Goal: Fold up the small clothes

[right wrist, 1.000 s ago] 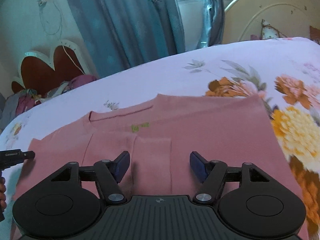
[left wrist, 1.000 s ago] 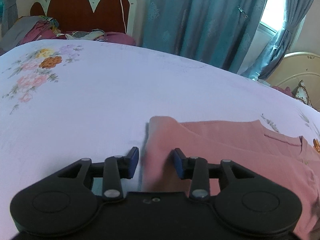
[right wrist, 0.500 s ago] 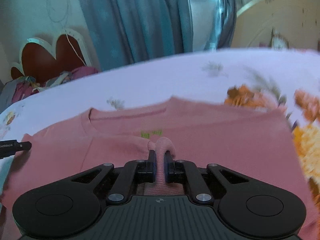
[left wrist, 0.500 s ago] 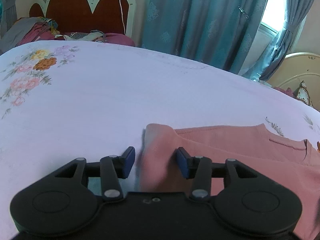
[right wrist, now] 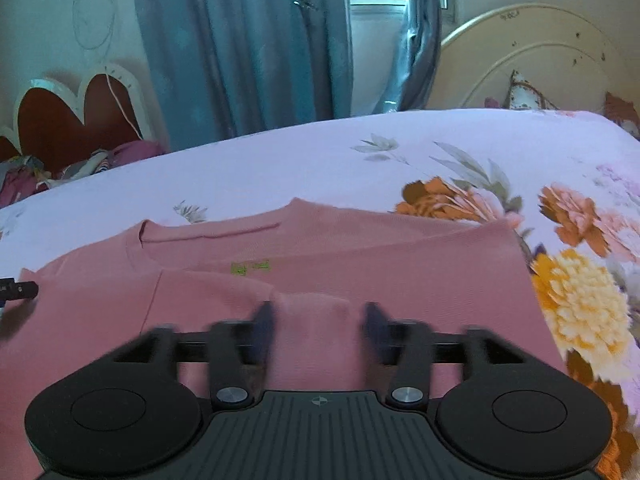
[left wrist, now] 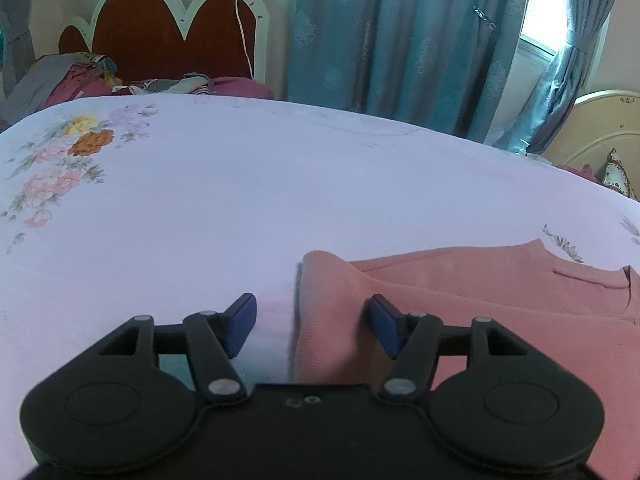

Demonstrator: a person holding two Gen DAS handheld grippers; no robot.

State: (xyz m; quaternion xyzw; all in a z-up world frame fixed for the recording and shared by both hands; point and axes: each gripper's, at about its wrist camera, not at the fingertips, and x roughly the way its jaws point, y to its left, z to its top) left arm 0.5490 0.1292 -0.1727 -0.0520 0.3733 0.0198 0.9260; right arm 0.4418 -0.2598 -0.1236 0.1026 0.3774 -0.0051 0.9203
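Note:
A pink shirt (right wrist: 360, 264) lies flat on the floral bedsheet (right wrist: 320, 160), collar toward the far side, with a small green label (right wrist: 251, 267) below the neckline. My right gripper (right wrist: 316, 320) is open over the shirt's middle, its blurred fingers (right wrist: 262, 326) either side of a raised fold of pink cloth. In the left wrist view the shirt's folded left edge (left wrist: 332, 304) lies between the open fingers of my left gripper (left wrist: 312, 322), which holds nothing. The left gripper's tip (right wrist: 18, 290) shows at the shirt's left edge in the right wrist view.
The bedsheet (left wrist: 200, 200) spreads wide to the left and beyond the shirt. A red scalloped headboard (left wrist: 168, 36) with piled clothes (left wrist: 80, 76) stands far back. Teal curtains (left wrist: 400, 32) hang behind. A cream headboard (right wrist: 532, 56) and cushion are at the back right.
My right gripper closed on a pinch of the shirt half a second ago and has now opened, letting the cloth go. My left gripper has opened wider at the shirt's left edge.

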